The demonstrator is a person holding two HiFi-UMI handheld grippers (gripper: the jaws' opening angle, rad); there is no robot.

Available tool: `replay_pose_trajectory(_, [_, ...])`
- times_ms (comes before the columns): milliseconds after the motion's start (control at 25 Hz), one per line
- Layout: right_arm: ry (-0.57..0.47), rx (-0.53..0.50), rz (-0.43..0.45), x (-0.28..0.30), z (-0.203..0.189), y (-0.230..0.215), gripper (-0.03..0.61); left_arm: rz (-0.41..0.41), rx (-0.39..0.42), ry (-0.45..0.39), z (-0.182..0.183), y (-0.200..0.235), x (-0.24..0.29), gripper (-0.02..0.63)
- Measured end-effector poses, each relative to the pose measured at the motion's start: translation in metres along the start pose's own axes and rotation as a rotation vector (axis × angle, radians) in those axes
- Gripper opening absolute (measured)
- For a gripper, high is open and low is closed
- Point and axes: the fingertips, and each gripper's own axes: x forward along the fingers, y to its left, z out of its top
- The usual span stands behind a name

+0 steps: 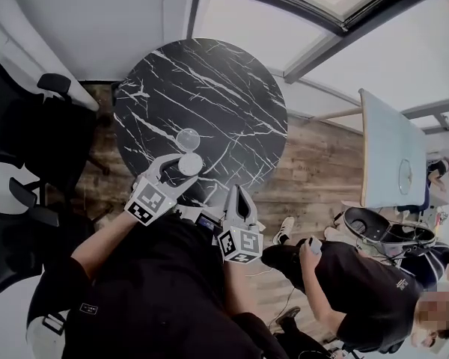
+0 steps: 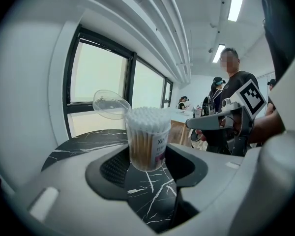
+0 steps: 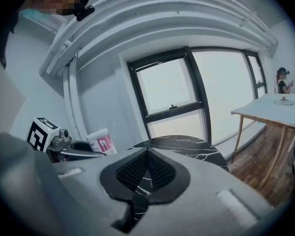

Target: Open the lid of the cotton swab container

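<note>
The table [image 1: 209, 88] top beyond the container [image 1: 191, 164] lay bare, leaving room to reach in from the far side and the right. The container stood near the near edge, clamped in the left gripper [image 1: 181, 169], which blocked its flanks. Its lid [image 1: 187, 137] stuck out on the far side. The right gripper [image 1: 239, 193], jaws together, hung at the near edge. Chairs [image 1: 22, 148] crowded the left, and a person [image 1: 359, 283] was at the right.

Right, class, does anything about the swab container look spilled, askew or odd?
Nothing stands out. The container is upright in the left tongs, swabs packed inside, none spilled. Its clear lid tilts back to one side, as an opened lid would.
</note>
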Motion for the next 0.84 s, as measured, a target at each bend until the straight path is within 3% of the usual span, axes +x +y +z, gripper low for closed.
replay_pose_trajectory(840, [0.013, 0.007, 0.033, -0.0023, -0.0011, 0.0052, 0.000, -0.020, 0.009, 0.005, -0.0021, -0.0092, 0.0030, 0.236])
